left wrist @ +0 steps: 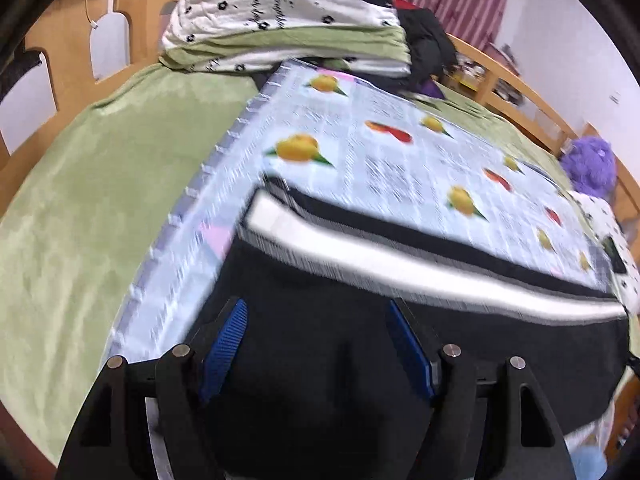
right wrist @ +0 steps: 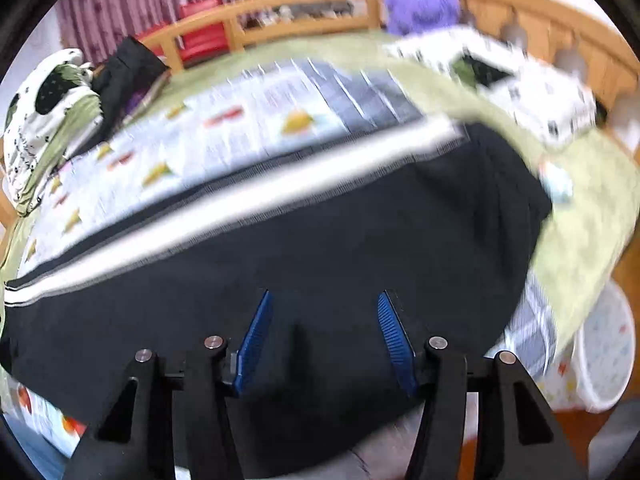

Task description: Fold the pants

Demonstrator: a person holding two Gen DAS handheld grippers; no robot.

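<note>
- The pants [left wrist: 320, 360], black with a white side stripe [left wrist: 400, 264], lie lengthwise on a fruit-print sheet [left wrist: 360, 152] spread over the green blanket [left wrist: 100, 200] of a wooden bed [left wrist: 72, 24].
- In the right view the pants [right wrist: 320, 248] run across the frame, and their far end bunches at the right, over the sheet's edge and onto the blanket [right wrist: 580, 208].
- The left tool [left wrist: 316, 320] has its blue-padded fingers [left wrist: 228, 344] spread apart above the near edge of the black cloth; nothing sits between them.
- The right tool [right wrist: 324, 312] is likewise spread wide, its fingers [right wrist: 256, 336] above the dark fabric with no cloth pinched.
- Both views are blurred, so I cannot tell whether the fingertips touch the fabric or hover just over it.
- Judged from this, the legs look already laid one on the other, stripe along the far side, and the step in hand is lining up for the next fold.
- The next move likely calls for each tool to come down on the near hem or on an end, close on all the layers together, and carry that end over towards the other.
- The bunched right end may need smoothing first.
- A folded quilt [left wrist: 288, 12] and a purple toy [left wrist: 592, 168] lie well apart from the pants.
</note>
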